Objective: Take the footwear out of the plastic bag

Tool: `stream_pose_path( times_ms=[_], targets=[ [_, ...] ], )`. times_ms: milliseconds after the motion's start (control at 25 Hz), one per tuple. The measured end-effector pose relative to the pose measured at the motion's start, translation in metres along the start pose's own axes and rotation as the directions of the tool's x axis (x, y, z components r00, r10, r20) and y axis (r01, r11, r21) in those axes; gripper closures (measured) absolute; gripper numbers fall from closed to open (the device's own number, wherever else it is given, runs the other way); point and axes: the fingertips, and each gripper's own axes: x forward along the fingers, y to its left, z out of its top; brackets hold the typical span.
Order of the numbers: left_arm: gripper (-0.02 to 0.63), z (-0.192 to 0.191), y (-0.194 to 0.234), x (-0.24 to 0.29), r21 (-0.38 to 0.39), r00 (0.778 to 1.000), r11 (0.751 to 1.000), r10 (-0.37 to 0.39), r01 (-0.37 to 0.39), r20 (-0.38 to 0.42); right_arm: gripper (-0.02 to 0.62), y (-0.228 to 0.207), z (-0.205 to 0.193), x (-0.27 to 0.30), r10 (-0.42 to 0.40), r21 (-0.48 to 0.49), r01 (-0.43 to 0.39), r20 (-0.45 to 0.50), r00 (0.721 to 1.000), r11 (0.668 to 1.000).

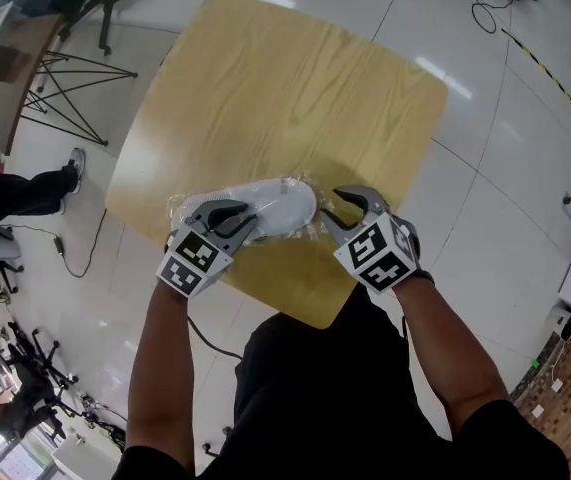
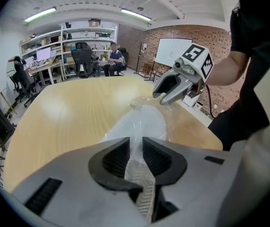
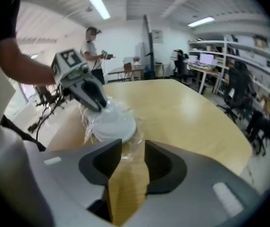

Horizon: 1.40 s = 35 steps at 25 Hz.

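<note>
Office workspace: shelves (image 2: pixel 68 34), desk chairs (image 2: pixel 83 56), whiteboard (image 2: pixel 171 51), brick wall (image 2: pixel 213 37).

Grey L claw (image 1: pixel 237 218), grey R claw (image 1: pixel 338 206), b&w marker cubes (image 1: pixel 193 261), blk short-sleeve top (image 1: pixel 510 440)

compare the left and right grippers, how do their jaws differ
The left gripper pinches one end of the bagged slipper; the right gripper stands wide open, only plastic bag edge and table between its jaws. The left gripper sits over the slipper, the right gripper just off its other end. Both angle downward.
</note>
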Motion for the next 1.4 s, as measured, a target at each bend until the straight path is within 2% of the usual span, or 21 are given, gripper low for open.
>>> stream_pose_path(
  times_ms=[40, 120, 240, 280, 360, 440, 520, 560, 640, 720, 760, 800, 880, 920, 1000, 1080, 1120, 1200, 1280, 1360, 1400],
  targets=[
    [0.514, 0.000, 0.000, 0.000, -0.001, 1.000, 1.000, 0.001, -0.001, 0.000, 0.440, 0.006, -0.001, 0.008, -0.010, -0.086, 0.006, -0.048, 0.999, 0.996],
    [0.514, 0.000, -0.001, 0.000, -0.005, 1.000, 1.000, 0.002, -0.002, -0.002, 0.444, 0.009, -0.006, 0.020, -0.042, -0.189, 0.020, -0.114, 0.993, 0.982],
    [0.517, 0.000, -0.001, -0.001, -0.004, 1.000, 1.000, 0.002, -0.002, -0.005, 0.502, 0.008, -0.006, 0.026, -0.062, -0.239, 0.029, -0.133, 0.989, 0.971],
    [0.517, -0.001, -0.001, -0.001, -0.001, 1.000, 1.000, 0.000, 0.000, -0.006, 0.541, 0.006, -0.006, 0.027, -0.067, -0.247, 0.032, -0.134, 0.989, 0.969],
    [0.517, -0.001, -0.001, 0.000, 0.002, 1.000, 1.000, -0.003, 0.003, -0.007, 0.577, -0.003, -0.010, 0.026, -0.069, -0.235, 0.035, -0.136, 0.988, 0.971],
    [0.518, 0.000, -0.001, 0.000, 0.006, 1.000, 1.000, -0.001, 0.001, -0.004, 0.580, -0.011, -0.012, 0.023, -0.036, -0.152, 0.018, -0.115, 0.993, 0.988],
    [0.518, 0.000, -0.001, -0.001, 0.006, 1.000, 1.000, 0.001, -0.001, 0.001, 0.575, -0.016, -0.011, 0.019, 0.017, 0.011, -0.016, -0.061, 0.998, 1.000],
    [0.518, -0.001, 0.000, -0.001, 0.006, 1.000, 1.000, 0.001, -0.001, 0.002, 0.569, -0.020, -0.011, 0.017, 0.035, 0.112, -0.031, -0.031, 0.999, 0.993],
    [0.520, -0.001, 0.000, -0.001, 0.004, 1.000, 1.000, 0.000, 0.000, 0.003, 0.579, -0.033, -0.018, 0.012, 0.035, 0.313, -0.037, 0.013, 0.999, 0.949],
    [0.522, -0.001, 0.000, 0.000, 0.005, 1.000, 1.000, -0.001, 0.001, 0.002, 0.592, -0.046, -0.022, 0.005, 0.009, 0.438, -0.029, 0.046, 0.999, 0.899],
    [0.522, -0.001, -0.001, 0.001, 0.007, 1.000, 1.000, 0.001, -0.001, 0.002, 0.592, -0.048, -0.020, 0.002, -0.001, 0.432, -0.025, 0.061, 0.998, 0.902],
    [0.522, -0.001, -0.001, 0.001, 0.010, 1.000, 1.000, 0.002, -0.002, 0.001, 0.584, -0.046, -0.015, 0.000, -0.006, 0.367, -0.020, 0.069, 0.998, 0.930],
    [0.522, -0.001, -0.002, 0.001, 0.014, 1.000, 1.000, 0.003, -0.003, 0.000, 0.508, -0.029, -0.005, 0.003, -0.005, 0.091, 0.002, 0.038, 0.999, 0.996],
    [0.522, -0.002, -0.002, 0.001, 0.014, 1.000, 1.000, 0.002, -0.002, -0.001, 0.461, -0.019, -0.002, 0.007, -0.019, -0.074, 0.019, 0.005, 1.000, 0.997],
    [0.522, -0.002, -0.001, 0.002, 0.013, 1.000, 1.000, -0.001, 0.001, -0.002, 0.442, -0.009, 0.003, 0.018, -0.087, -0.334, 0.068, -0.041, 0.995, 0.940],
    [0.522, -0.001, -0.001, 0.002, 0.012, 1.000, 1.000, -0.004, 0.004, -0.004, 0.461, -0.011, 0.007, 0.027, -0.157, -0.460, 0.115, -0.052, 0.986, 0.881],
    [0.522, -0.001, -0.001, 0.002, 0.010, 1.000, 1.000, -0.004, 0.004, -0.004, 0.484, -0.014, 0.008, 0.030, -0.180, -0.481, 0.134, -0.051, 0.982, 0.866],
    [0.522, -0.001, -0.001, 0.002, 0.008, 1.000, 1.000, -0.003, 0.003, -0.003, 0.566, -0.021, 0.011, 0.031, -0.197, -0.459, 0.156, -0.042, 0.980, 0.874],
    [0.523, -0.001, -0.001, 0.002, 0.007, 1.000, 1.000, -0.001, 0.001, -0.001, 0.566, -0.026, 0.010, 0.031, -0.156, -0.360, 0.133, -0.035, 0.987, 0.923],
    [0.523, -0.001, -0.001, 0.002, 0.007, 1.000, 1.000, 0.000, 0.000, 0.002, 0.568, -0.030, 0.007, 0.031, -0.076, -0.194, 0.071, -0.020, 0.997, 0.978],
    [0.523, -0.001, 0.000, 0.002, 0.008, 1.000, 1.000, 0.001, -0.001, 0.004, 0.567, -0.033, 0.006, 0.031, -0.030, -0.097, 0.030, -0.002, 1.000, 0.995]
  ],
)
